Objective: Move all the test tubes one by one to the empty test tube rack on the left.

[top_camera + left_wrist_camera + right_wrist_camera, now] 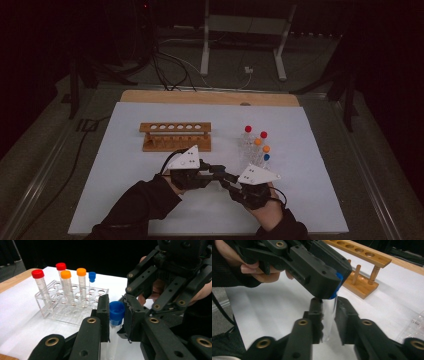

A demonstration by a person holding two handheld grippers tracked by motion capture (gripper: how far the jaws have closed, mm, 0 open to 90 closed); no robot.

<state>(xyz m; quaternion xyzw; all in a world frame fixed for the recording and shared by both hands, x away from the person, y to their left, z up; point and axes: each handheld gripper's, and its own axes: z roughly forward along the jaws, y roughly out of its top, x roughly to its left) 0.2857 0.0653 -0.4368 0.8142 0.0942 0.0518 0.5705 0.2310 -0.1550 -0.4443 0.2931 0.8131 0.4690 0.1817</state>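
Low over the front middle of the white tabletop [150, 200], the left tool [116, 315] is closed on the blue cap [116, 311] of a clear tube [329, 315], while the right tool [328, 320] grips that tube's body lower down. The two tools meet just in front of the clear rack [72, 310] holding five capped tubes. The empty wooden rack [176, 136] stands nearby to the left; the tube's lower end is blurred, seemingly clear of the tabletop.

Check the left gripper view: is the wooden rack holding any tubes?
Cannot tell from that view; the high view shows the wooden rack with all its holes empty, while the capped tubes stand in the clear rack.
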